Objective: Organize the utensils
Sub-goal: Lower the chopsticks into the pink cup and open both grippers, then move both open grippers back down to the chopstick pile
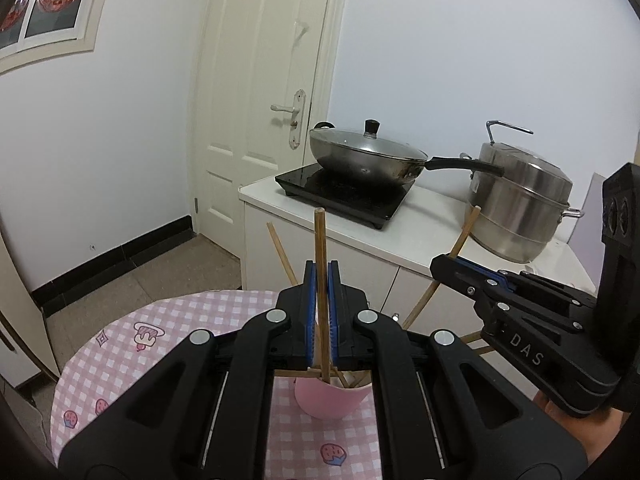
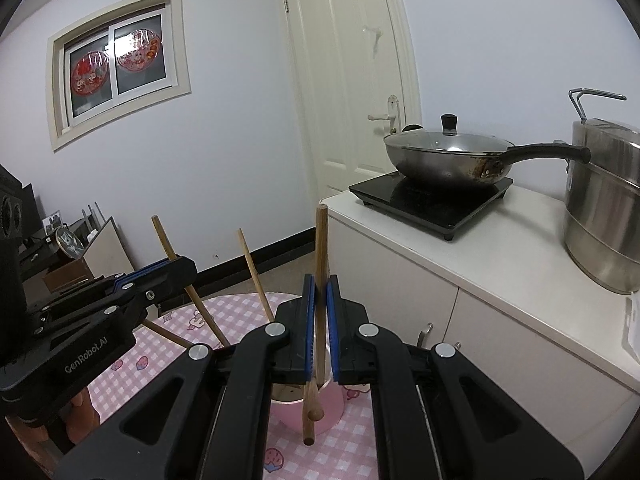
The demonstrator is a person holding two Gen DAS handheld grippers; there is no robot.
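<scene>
Two chopsticks outside the pink cup, seemingly, right view only.

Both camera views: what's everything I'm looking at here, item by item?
Chopsticks: several, wooden; one clamped in each gripper, others leaning in the cup.
Cup: one, pink, on the table under the grippers.
Table: one, round, pink checked cloth.
Wok: one, steel, glass lid, black handle, on the cooktop.
Cooktop: one, black, on the counter.
Steamer pot: one, steel, right of the wok.
Counter: one, white, cabinet doors below.
Door: one, cream, behind the counter.
Window: one, red decorations, on the wall.
Left gripper: black, blue pads, shut on a chopstick.
Right gripper: black, blue pads, shut on a chopstick.
</scene>
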